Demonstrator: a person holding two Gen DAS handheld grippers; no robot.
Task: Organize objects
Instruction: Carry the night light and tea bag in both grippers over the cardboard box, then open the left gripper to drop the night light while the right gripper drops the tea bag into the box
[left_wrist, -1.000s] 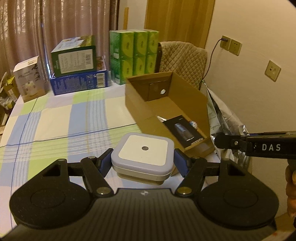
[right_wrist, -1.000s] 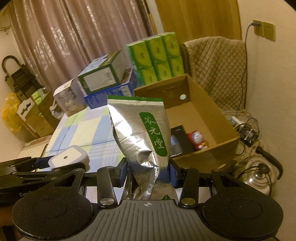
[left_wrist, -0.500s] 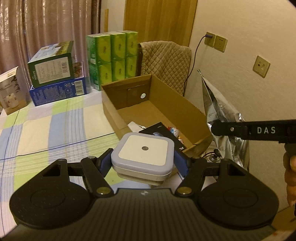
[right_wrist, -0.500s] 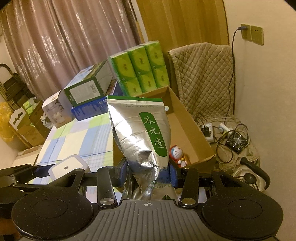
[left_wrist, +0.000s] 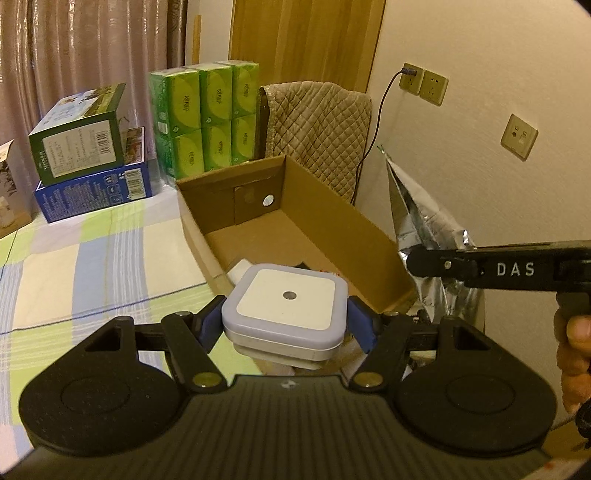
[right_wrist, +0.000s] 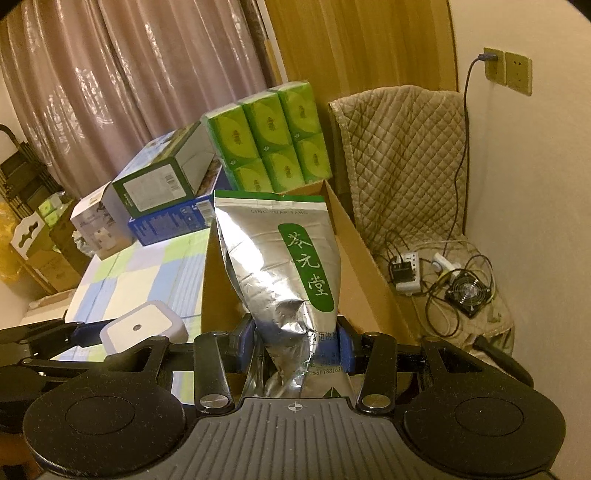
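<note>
Jaws pinching both loads: left gripper (left_wrist: 286, 326) clamps the square night light (left_wrist: 286, 308), right gripper (right_wrist: 295, 345) the foil tea pouch (right_wrist: 280, 266), both over the cardboard box (left_wrist: 343, 225) at the bed's edge. Lower inside walls before releasing.

One cardboard box (left_wrist: 332, 221), one foil pouch (right_wrist: 280, 273), one square device (left_wrist: 286, 306), six green packs (left_wrist: 207, 114) (stacked three over three).

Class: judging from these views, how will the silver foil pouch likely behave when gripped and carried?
The silver foil pouch looks floppy: it crumples where the right gripper pinches it. Its shiny film may be slippery. Standing tall above the grip, it may sway.
</note>
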